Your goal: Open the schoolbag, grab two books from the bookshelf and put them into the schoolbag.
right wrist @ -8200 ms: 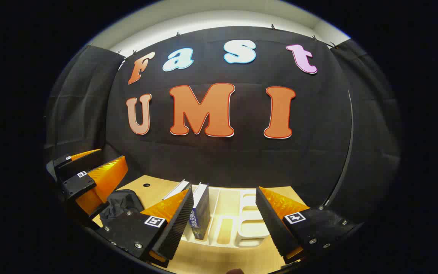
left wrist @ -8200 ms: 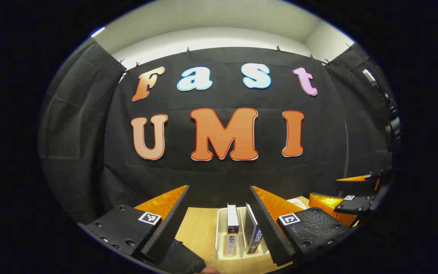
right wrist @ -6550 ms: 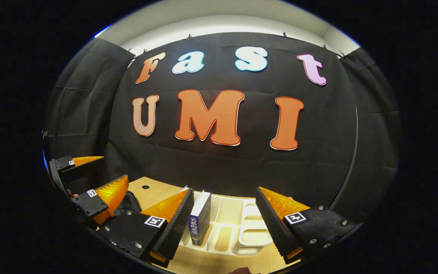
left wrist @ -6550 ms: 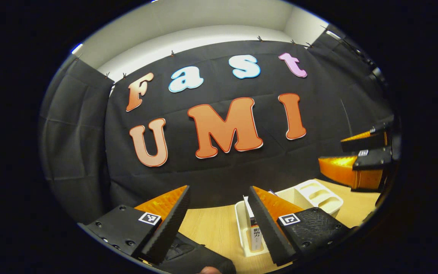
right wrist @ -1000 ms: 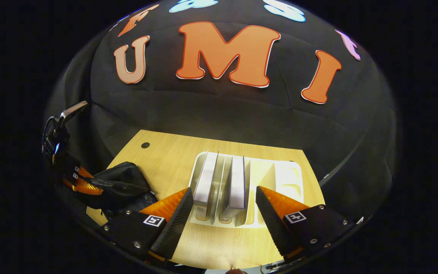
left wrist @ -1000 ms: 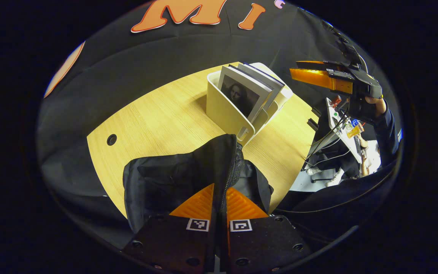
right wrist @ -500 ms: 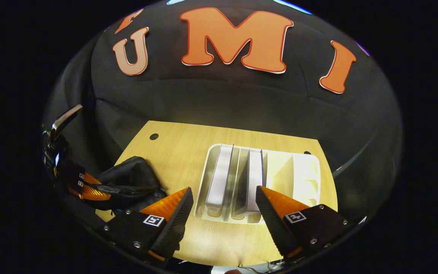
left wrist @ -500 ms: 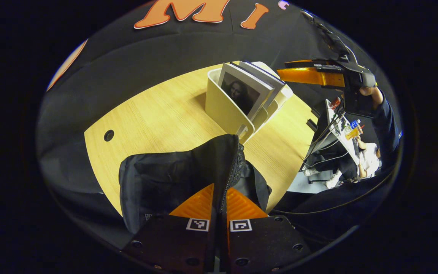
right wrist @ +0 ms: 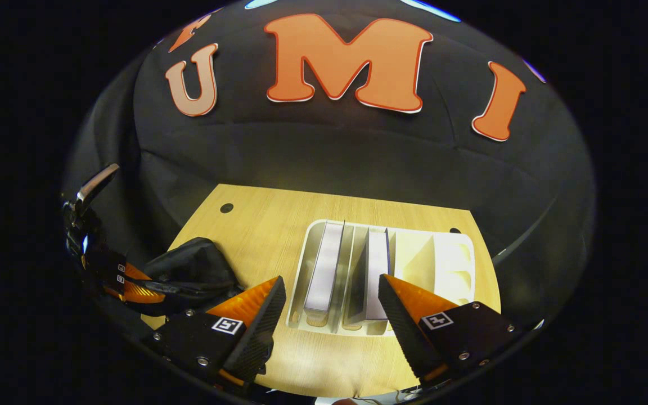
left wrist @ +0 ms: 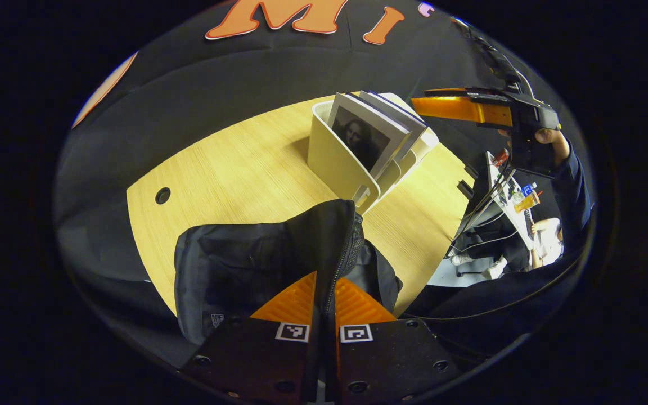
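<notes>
The left gripper [left wrist: 324,281] was pressed together on the zippered edge of the black schoolbag [left wrist: 256,259], which sat at the near edge of the wooden table [left wrist: 228,169], its fabric pulled up between the orange fingers [left wrist: 290,301]. The step in hand appeared to be opening the bag: the zipper line ran straight up from the pinch, and how far the mouth had parted could not be told.

The right gripper [right wrist: 327,306] hovered above the white bookshelf [right wrist: 459,264] with its fingers spread wide and nothing between them. Two books stood upright in neighbouring slots: the left book [right wrist: 324,270] and the right book [right wrist: 377,270]. Next, the right gripper would probably need to descend over one book's top edge and close on it, while the left kept the bag's mouth held wide.
</notes>
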{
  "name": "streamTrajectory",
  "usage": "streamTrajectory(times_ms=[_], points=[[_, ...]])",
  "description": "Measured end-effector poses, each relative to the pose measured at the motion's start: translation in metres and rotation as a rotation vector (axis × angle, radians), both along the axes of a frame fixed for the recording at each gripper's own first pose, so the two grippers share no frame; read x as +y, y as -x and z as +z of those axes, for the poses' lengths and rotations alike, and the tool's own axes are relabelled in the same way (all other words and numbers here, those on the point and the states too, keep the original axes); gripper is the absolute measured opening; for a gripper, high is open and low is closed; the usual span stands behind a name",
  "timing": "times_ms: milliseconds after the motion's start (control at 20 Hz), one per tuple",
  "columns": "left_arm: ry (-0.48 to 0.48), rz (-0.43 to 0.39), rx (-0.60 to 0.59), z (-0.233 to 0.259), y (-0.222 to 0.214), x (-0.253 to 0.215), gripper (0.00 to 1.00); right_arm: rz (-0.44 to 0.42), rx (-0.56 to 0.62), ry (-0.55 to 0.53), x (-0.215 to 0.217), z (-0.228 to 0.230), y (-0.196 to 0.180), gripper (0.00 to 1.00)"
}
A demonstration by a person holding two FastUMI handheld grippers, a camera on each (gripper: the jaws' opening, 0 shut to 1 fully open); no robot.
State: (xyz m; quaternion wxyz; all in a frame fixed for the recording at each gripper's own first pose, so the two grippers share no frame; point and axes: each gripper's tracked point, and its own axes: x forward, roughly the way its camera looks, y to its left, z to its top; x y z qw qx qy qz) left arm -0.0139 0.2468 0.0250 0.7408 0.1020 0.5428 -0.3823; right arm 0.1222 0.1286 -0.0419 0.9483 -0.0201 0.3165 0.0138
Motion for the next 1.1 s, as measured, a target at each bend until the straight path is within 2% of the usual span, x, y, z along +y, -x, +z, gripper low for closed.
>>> streamTrajectory(times_ms=[150, 250, 550, 700, 900, 1000, 1100], points=[[-0.011, -0.007, -0.008, -0.002, 0.001, -0.005, 0.06, -0.013, -0.044, -0.007, -0.003, 0.004, 0.002, 0.99], [-0.024, -0.015, -0.006, -0.004, 0.002, -0.007, 0.06, -0.005, -0.028, -0.003, -0.005, 0.000, 0.002, 0.99], [-0.040, -0.015, -0.007, -0.004, -0.002, -0.005, 0.06, 0.049, 0.126, -0.032, 0.007, -0.028, -0.019, 0.99], [-0.035, -0.009, -0.004, -0.006, -0.002, -0.003, 0.06, 0.059, 0.189, -0.021, 0.010, -0.041, -0.036, 0.99], [-0.038, 0.006, 0.003, -0.011, -0.005, 0.002, 0.06, 0.056, 0.301, -0.062, 0.016, -0.061, -0.055, 0.99], [-0.040, 0.012, 0.007, -0.011, -0.003, 0.004, 0.06, 0.048, 0.347, -0.055, 0.017, -0.074, -0.063, 0.98], [-0.041, 0.021, 0.008, -0.014, -0.006, 0.005, 0.06, 0.035, 0.383, -0.046, 0.017, -0.086, -0.069, 0.90]])
